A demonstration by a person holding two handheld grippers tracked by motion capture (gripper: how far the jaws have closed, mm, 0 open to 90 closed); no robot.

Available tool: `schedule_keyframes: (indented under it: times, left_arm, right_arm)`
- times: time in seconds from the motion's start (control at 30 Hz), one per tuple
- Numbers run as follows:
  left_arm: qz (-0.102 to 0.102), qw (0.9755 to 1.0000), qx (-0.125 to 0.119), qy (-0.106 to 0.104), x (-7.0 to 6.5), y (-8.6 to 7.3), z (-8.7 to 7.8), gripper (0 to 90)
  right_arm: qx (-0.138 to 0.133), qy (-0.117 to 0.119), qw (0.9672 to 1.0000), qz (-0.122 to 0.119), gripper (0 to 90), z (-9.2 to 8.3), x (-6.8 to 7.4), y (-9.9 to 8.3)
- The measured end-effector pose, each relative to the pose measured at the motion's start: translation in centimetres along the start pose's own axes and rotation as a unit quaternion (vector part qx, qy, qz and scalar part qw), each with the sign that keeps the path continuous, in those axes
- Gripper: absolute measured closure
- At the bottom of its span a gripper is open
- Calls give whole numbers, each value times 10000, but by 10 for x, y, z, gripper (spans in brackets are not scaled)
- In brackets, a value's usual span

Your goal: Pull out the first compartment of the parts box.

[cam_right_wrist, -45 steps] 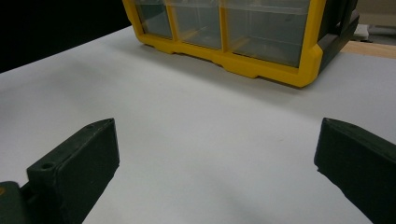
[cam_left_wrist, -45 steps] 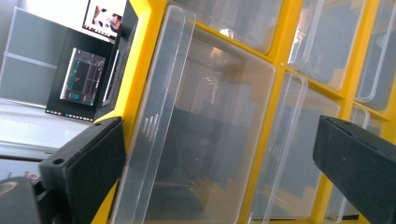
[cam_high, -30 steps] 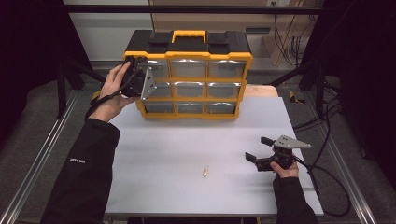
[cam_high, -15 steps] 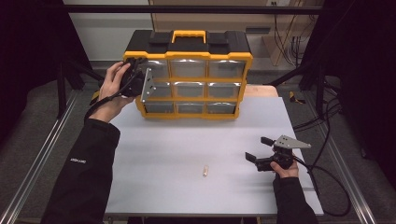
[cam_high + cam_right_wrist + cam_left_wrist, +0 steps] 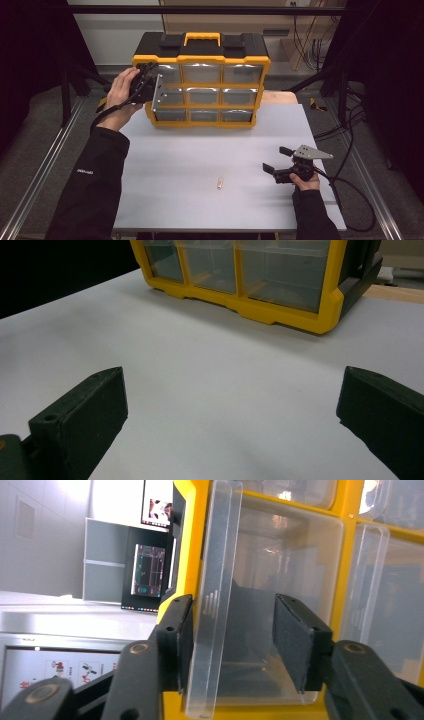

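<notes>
We hold our left gripper at the yellow organiser's left column, jaws just closing around a clear drawer's handle to pull it, while our right gripper rests open-jawed on the bench.

I see a small pale piece lying alone on the grey table, toward 6 o'clock. Black cables sprawl on the floor at 3 o'clock. A lit monitor shows in the left gripper view, at 10 o'clock.
</notes>
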State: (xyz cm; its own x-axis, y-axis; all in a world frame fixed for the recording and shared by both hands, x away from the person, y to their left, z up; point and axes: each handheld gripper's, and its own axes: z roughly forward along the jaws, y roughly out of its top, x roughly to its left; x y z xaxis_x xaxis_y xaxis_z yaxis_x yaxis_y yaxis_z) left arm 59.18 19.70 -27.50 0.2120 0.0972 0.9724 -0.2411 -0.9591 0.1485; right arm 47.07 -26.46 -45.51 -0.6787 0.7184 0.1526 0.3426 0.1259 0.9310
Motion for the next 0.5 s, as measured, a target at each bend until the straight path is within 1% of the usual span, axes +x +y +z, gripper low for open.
schedule_keyframes:
  times: [0.07, 0.17, 0.2, 0.33, 0.47, 0.5]
  left_arm:
    - [42, 10000, -10, 61, 0, 0, 0, 560]
    - [80, 9999, 16, 121, -1, 0, 0, 579]
    - [119, 9998, 30, 143, -1, 0, 0, 602]
    - [249, 9994, 59, 217, -2, 1, 0, 628]
    - [292, 9990, 48, 345, -3, 0, 0, 679]
    - [319, 9988, 48, 371, -4, 0, 0, 679]
  right_arm:
    - [-3, -2, 10000, 1, 6, 0, 0, 0]
    - [0, -2, 10000, 0, 6, 0, 0, 0]
    - [3, -3, 10000, -5, 6, 0, 0, 0]
    - [-5, 1, 10000, 3, 6, 0, 0, 0]
    - [-10, 3, 10000, 14, 6, 0, 0, 0]
    - [-10, 3, 10000, 14, 6, 0, 0, 0]
